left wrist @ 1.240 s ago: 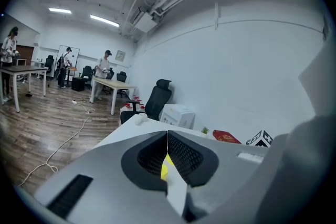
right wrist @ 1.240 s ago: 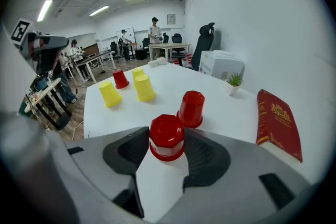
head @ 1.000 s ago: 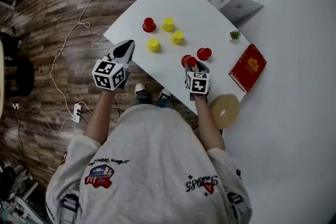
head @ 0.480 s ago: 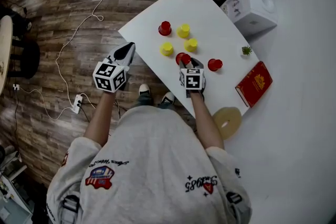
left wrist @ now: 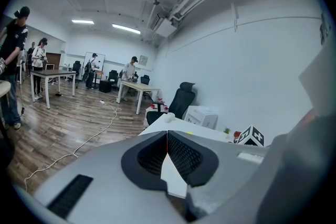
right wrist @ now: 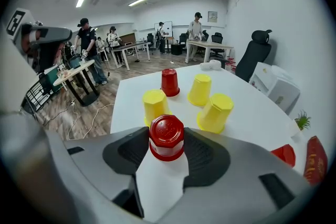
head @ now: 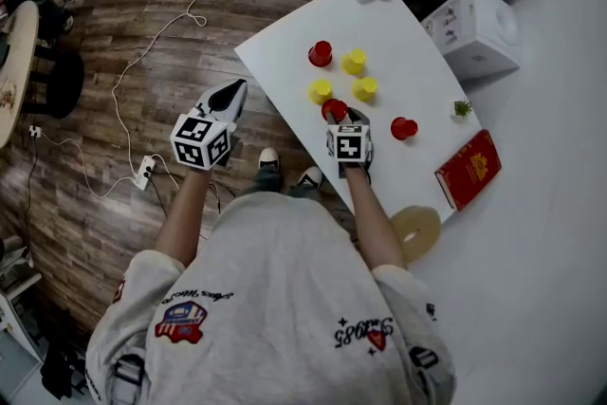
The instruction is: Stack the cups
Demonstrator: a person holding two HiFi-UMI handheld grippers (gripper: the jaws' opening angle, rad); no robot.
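At the centre of the head view, the right gripper [head: 340,117] is clamped on an upturned red cup [right wrist: 166,137], pads against both its sides. 1 second ago this cup sat just beside the second red cup [head: 403,128]. Now the 2 are well apart, and the held cup is just below the nearest yellow cup [head: 320,91], close to the cluster in the upper middle of the white table [head: 285,43]. I judge the carry is under way, heading for that group or for the far red cup [head: 321,53]. Nothing is stacked yet: all 6 cups stand singly.

Left of centre, the left gripper [head: 228,96] hangs beyond the table's edge over the wooden floor, jaws together on nothing, as before.

The right gripper's body covers the held cup's lower rim, so I cannot tell whether it is lifted or sliding. In the right gripper view the second red cup is cut off at lower right. The left gripper view shows no cups.
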